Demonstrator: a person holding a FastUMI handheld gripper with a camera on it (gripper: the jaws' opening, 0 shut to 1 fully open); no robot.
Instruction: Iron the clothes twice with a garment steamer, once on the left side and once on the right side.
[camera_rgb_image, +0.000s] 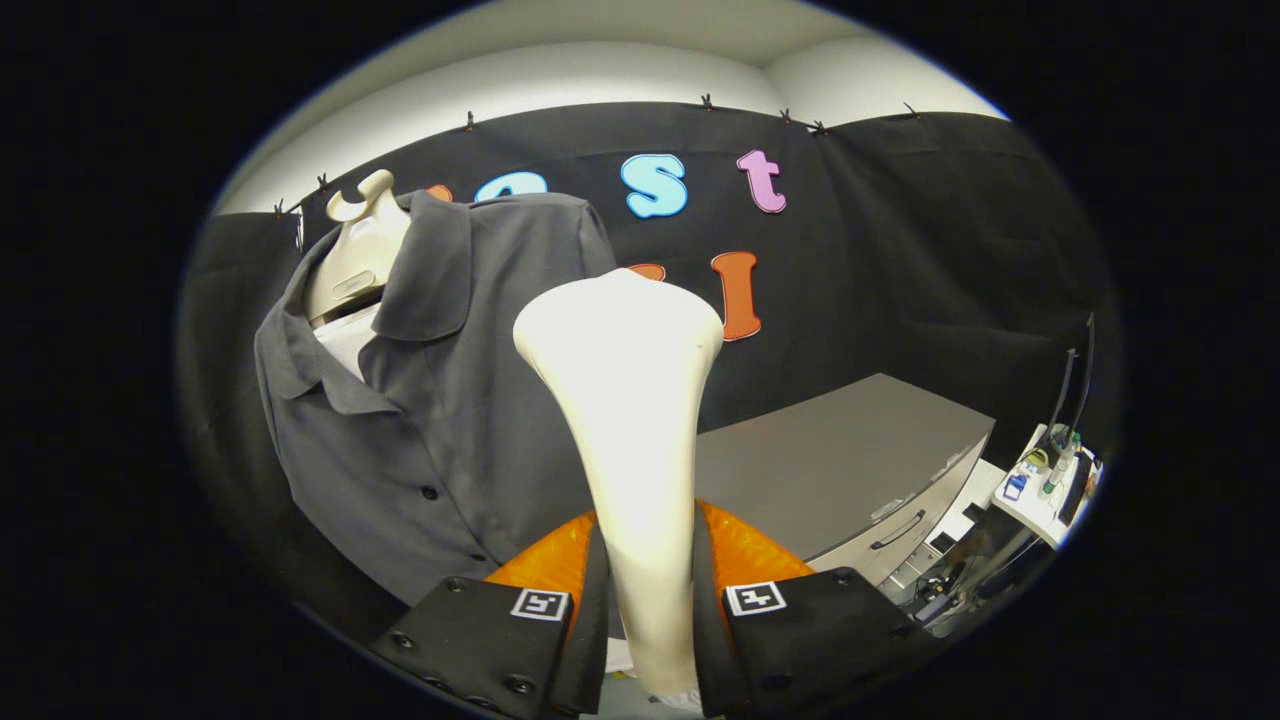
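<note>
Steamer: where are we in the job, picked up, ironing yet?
Done: the garment steamer is picked up, clamped between the gripper fingers, head raised. In hand: bringing it toward the grey shirt on the mannequin; the head looks short of the fabric. Left: seemingly both passes, left and right.

A grey cabinet (850, 450) with a drawer handle (897, 530) stands beside a cluttered white shelf (1040, 495).

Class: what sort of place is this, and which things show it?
Probably a staged test booth: black cloth wall, grey shirt on a mannequin, grey cabinet. The claw is shut on the garment steamer.
</note>
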